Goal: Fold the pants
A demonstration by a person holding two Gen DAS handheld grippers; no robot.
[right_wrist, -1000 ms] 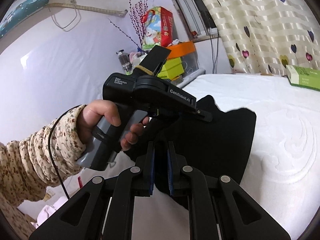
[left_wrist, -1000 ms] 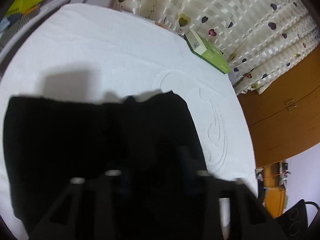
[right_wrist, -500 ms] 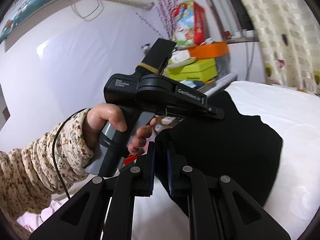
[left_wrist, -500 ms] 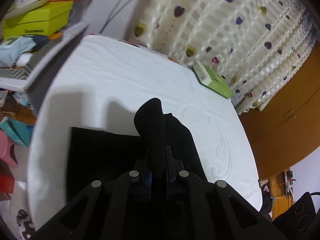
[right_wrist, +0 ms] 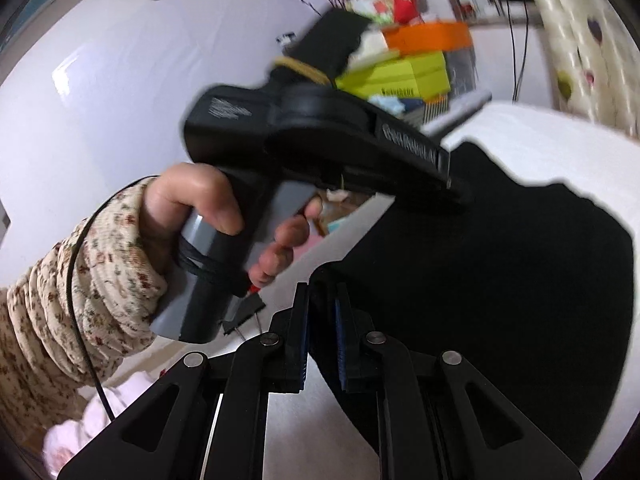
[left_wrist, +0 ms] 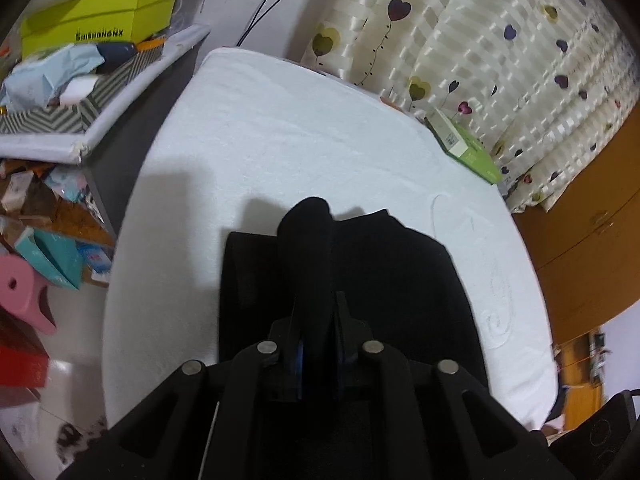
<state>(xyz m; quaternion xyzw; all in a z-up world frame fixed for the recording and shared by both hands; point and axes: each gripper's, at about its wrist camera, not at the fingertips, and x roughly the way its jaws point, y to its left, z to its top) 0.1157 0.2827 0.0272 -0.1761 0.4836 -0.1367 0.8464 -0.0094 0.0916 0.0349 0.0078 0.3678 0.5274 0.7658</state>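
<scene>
Black pants (left_wrist: 392, 272) lie partly folded on a white bed (left_wrist: 280, 140). A bunched fold of their cloth stands up between the fingers of my left gripper (left_wrist: 316, 308), whose jaws are opening a little while still pinching it. In the right wrist view, my right gripper (right_wrist: 322, 292) holds an edge of the pants (right_wrist: 500, 280) between its blue pads, and its jaws are easing open too. The left gripper (right_wrist: 456, 196) shows there from the side, blurred, with its tip at the cloth. A hand (right_wrist: 192, 196) in a floral sleeve holds it.
A green box (left_wrist: 468, 148) lies at the bed's far edge, below a heart-print curtain (left_wrist: 500, 40). Left of the bed stand a cluttered shelf with a yellow-green box (left_wrist: 100, 20) and a pink stool (left_wrist: 24, 296). A wooden wardrobe (left_wrist: 592, 240) is on the right.
The left gripper has taken up a fold of cloth and drawn back toward the bed's left edge, bringing the clutter into view. The right gripper moved along with it, still holding the edge.
</scene>
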